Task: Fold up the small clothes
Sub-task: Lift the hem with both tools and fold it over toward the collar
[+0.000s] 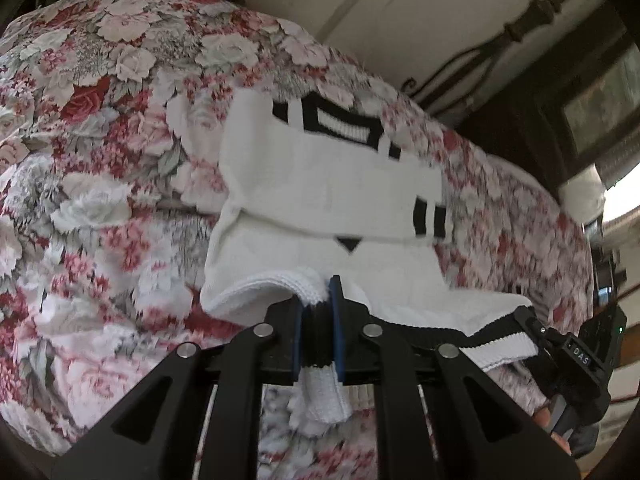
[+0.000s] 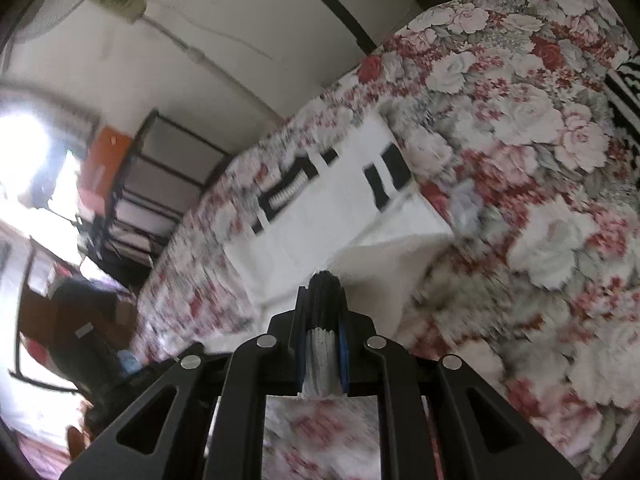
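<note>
A small white knitted garment (image 1: 320, 184) with black and white striped trim lies on the floral bedspread (image 1: 100, 140), its near part lifted off the bed. My left gripper (image 1: 318, 312) is shut on the garment's near hem, with the black and white ribbed band pinched between the blue pads. The right gripper (image 1: 536, 328) shows at the right of the left wrist view, holding the hem's other end. In the right wrist view, my right gripper (image 2: 324, 312) is shut on the ribbed hem, with the garment (image 2: 332, 208) stretched ahead over the bedspread (image 2: 520, 160).
A dark metal bed frame (image 1: 520, 28) and a white wall stand behind the bed. A dark shelf unit (image 2: 160, 184) and a bright window (image 2: 24, 152) are to the left past the bed's edge. A black and white striped item (image 2: 624, 92) lies at the far right.
</note>
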